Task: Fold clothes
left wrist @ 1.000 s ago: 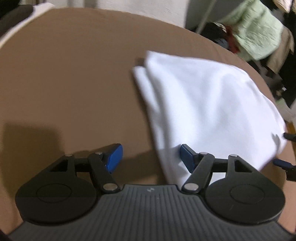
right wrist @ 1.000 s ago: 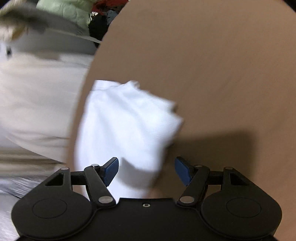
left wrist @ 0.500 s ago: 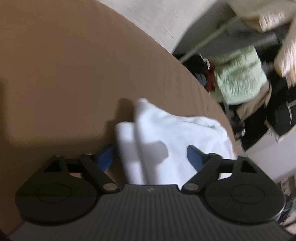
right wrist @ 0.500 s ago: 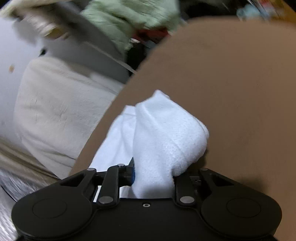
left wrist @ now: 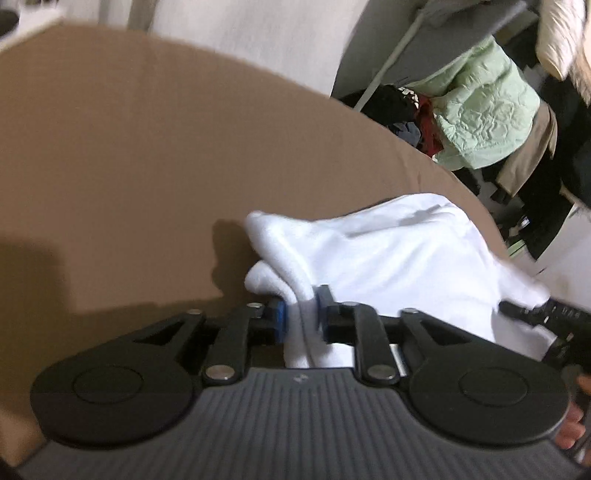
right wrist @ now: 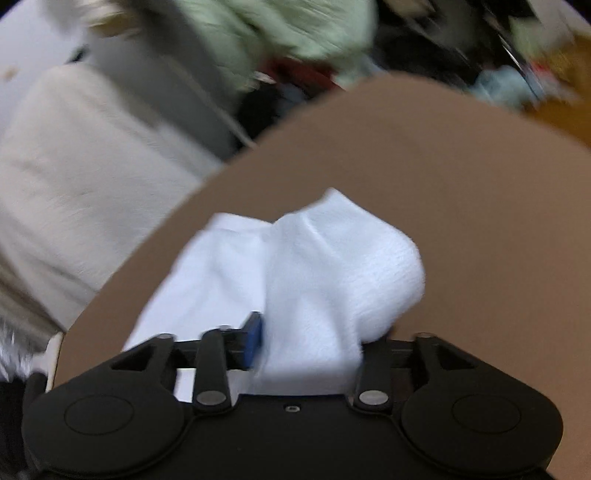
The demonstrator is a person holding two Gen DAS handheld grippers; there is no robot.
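Both views show strong fisheye distortion: the edge of the brown table (left wrist: pixel 110 147) bows into an arc and the frame corners darken. Lighting is indoor, moderate and warm. A hard-edged dark shadow lies on the table at the left of the left wrist view. The white garment (left wrist: pixel 399 254) is near overexposure, with little fabric detail. The right wrist view carries heavy motion blur; the green jacket (right wrist: pixel 280 29) smears.
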